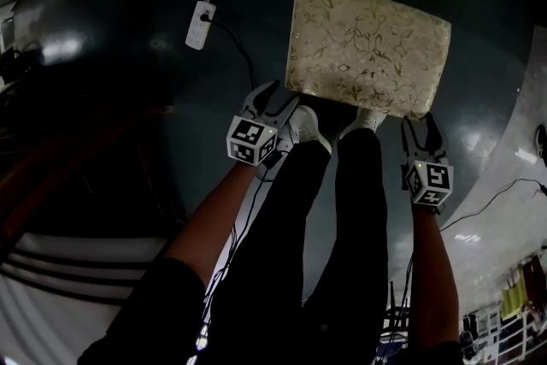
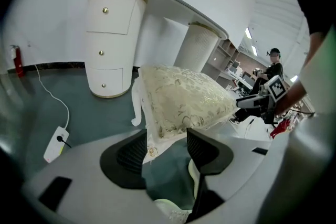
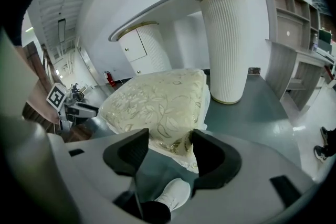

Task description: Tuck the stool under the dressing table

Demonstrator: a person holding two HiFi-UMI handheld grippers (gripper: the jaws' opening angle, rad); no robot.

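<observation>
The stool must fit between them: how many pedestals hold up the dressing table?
2: drawer pedestal at left, fluted pedestal at right, beyond the stool; any further ones would be hidden.

right tool (image 3: 169,140) jaws apart, stool (image 3: 157,99) cushion corner between; dressing table (image 3: 226,44) behind.

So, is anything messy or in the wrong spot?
Nothing looks spilled or broken. The stool stands out on the open floor, in front of the dressing table rather than under it. A white power strip lies loose on the floor with its cord trailing.
</observation>
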